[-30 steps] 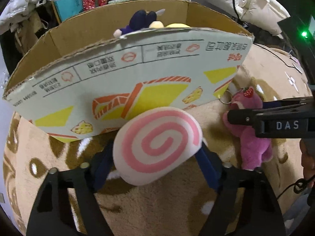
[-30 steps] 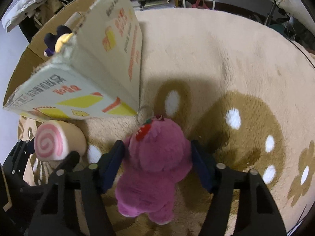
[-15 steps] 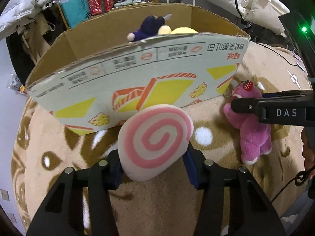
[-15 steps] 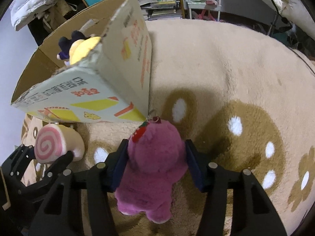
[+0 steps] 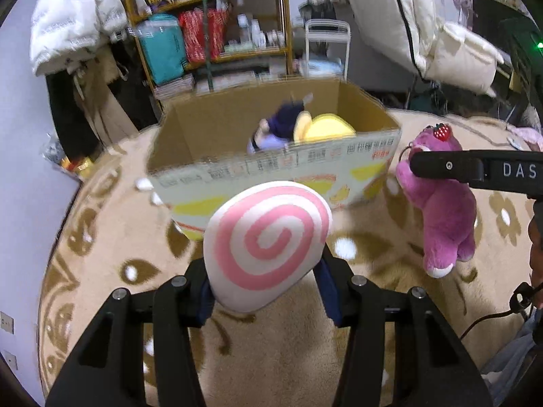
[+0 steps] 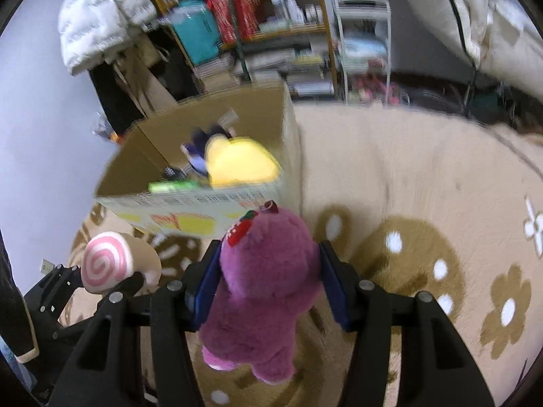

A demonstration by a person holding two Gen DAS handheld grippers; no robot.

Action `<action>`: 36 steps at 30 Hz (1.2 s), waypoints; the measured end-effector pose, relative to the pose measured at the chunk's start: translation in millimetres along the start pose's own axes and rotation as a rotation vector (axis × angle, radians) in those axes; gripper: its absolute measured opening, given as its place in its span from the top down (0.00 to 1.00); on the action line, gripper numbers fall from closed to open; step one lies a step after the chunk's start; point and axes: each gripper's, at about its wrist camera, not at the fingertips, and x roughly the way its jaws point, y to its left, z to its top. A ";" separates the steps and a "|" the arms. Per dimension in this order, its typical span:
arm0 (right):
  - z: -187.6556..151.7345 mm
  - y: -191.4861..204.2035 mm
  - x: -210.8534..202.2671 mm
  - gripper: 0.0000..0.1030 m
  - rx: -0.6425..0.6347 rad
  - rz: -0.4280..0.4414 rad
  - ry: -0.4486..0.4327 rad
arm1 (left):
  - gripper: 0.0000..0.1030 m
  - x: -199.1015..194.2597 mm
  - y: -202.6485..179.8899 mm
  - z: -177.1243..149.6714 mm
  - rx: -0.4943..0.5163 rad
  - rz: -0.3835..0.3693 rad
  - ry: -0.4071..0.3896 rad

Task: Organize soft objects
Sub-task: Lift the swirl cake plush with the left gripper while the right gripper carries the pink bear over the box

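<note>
In the left wrist view the left gripper point(image 5: 266, 291) fills the bottom of the frame, angled downward over the rug point(image 5: 101, 237), its blue-padded fingers point(image 5: 327, 293) pinching the swirl plush point(image 5: 268, 244) from both sides. The plush is a white cushion with a pink spiral on its face, held clear of the rug at lower centre. To the right, the right gripper point(image 5: 437, 166) reaches in from the frame's edge, clamped on the pink bear point(image 5: 441, 210), which hangs with its feet down.

In the right wrist view the right gripper point(image 6: 268, 285) also points downward, its jaws closed against the bear's point(image 6: 268, 281) sides; they have just been narrowing onto it. The bear is fuzzy magenta with a red strawberry on its head. The swirl plush point(image 6: 105, 261) and left gripper point(image 6: 112, 281) show at lower left.

Beyond both toys, mid-frame, stands the open cardboard box point(image 5: 210, 129), holding a yellow plush point(image 5: 325, 129) and a dark blue plush point(image 5: 281, 125). Cluttered shelves point(image 5: 217, 27) fill the top.
</note>
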 end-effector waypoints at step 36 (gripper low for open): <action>91.2 68.9 -62.1 0.41 -0.195 0.064 -0.471 | 0.52 -44.2 82.3 101.5 -0.181 0.253 -0.411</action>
